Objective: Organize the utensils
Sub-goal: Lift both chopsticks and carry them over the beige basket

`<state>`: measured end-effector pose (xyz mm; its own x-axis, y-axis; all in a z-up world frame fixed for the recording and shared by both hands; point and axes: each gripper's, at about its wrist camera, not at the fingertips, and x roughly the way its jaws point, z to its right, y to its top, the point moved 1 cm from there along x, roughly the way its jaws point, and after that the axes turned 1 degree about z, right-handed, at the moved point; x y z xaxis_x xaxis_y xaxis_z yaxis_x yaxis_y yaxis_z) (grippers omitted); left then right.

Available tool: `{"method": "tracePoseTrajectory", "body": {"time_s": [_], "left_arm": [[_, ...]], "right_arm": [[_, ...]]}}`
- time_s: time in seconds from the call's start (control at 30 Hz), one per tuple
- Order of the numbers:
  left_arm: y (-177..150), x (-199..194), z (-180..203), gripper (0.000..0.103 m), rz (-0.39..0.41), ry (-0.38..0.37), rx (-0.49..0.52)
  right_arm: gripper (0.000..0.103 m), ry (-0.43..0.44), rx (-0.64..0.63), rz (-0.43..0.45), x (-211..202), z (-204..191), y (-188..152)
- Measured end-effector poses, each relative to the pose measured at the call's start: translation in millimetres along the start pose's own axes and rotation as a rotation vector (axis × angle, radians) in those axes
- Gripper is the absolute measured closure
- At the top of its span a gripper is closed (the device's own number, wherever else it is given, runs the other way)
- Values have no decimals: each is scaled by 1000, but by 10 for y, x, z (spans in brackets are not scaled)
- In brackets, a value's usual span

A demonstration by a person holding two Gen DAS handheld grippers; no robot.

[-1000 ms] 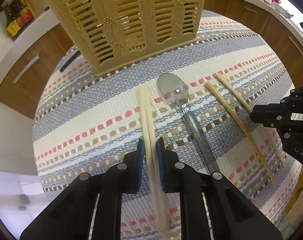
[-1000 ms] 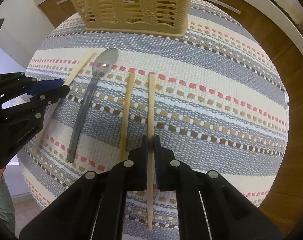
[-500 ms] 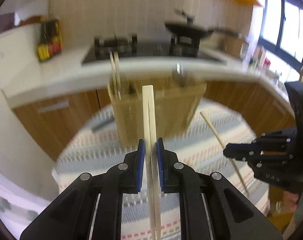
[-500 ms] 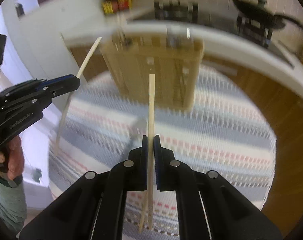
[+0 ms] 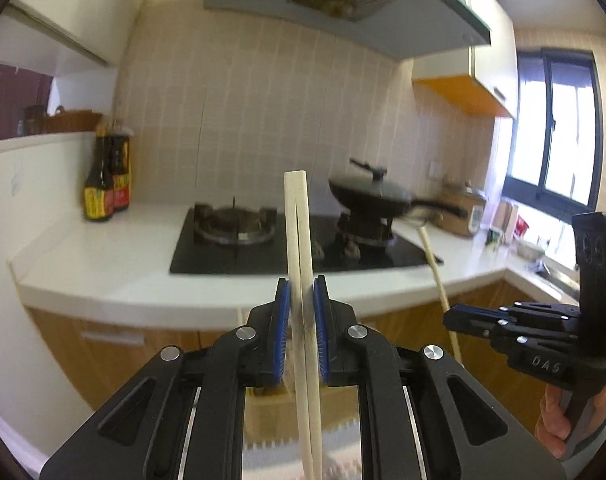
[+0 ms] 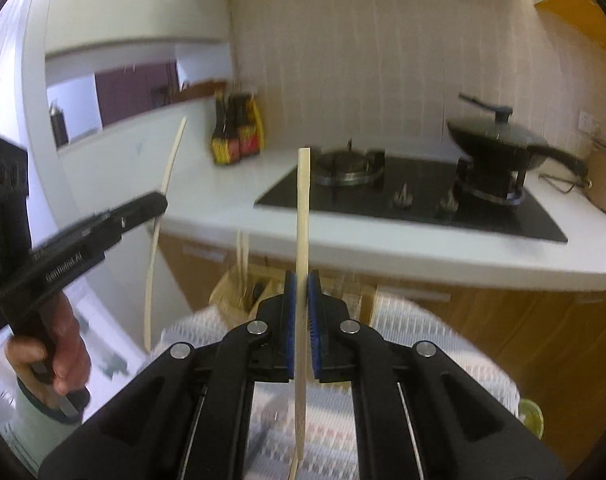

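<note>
My left gripper (image 5: 302, 292) is shut on a pair of pale chopsticks (image 5: 297, 232), held upright in the air; they also show in the right wrist view (image 6: 163, 200) in the left gripper (image 6: 155, 202). My right gripper (image 6: 302, 286) is shut on a single wooden chopstick (image 6: 303, 208), also upright; it shows in the left wrist view (image 5: 435, 268) in the right gripper (image 5: 449, 318). The tan woven utensil basket (image 6: 239, 296) stands below on the striped mat (image 6: 423, 336), partly hidden by the fingers. A blurred spoon (image 6: 273, 410) lies on the mat.
Behind is a white counter (image 5: 103, 264) with a black gas hob (image 5: 239, 248), a lidded wok (image 5: 371, 196) and sauce bottles (image 5: 105, 188). Wooden cabinet doors (image 6: 523, 320) lie below the counter. A window (image 5: 551, 140) is at the right.
Both grippers have lifted their chopsticks off the mat and tilted up from looking down at the table to looking level across the kitchen. The basket has dropped low in both views.
</note>
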<state>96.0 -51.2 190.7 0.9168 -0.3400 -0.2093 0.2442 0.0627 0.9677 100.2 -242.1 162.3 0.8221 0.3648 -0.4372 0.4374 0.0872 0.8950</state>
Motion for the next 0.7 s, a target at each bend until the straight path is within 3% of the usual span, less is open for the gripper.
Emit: {"method": "tracePoseTrajectory", "body": {"time_s": [0.17,0.33,0.7], "left_arm": [[47,221,-115,93,79,-16,-16],[12,452,-252,93,146,-17,-31],[-238,827,-388,93,163,31,-2]], "right_arm": [[99,-35,-8,169,55,144,238],[99,-76,-2,260,231,244,318],[99,-93,37,247,846,429,83]]}}
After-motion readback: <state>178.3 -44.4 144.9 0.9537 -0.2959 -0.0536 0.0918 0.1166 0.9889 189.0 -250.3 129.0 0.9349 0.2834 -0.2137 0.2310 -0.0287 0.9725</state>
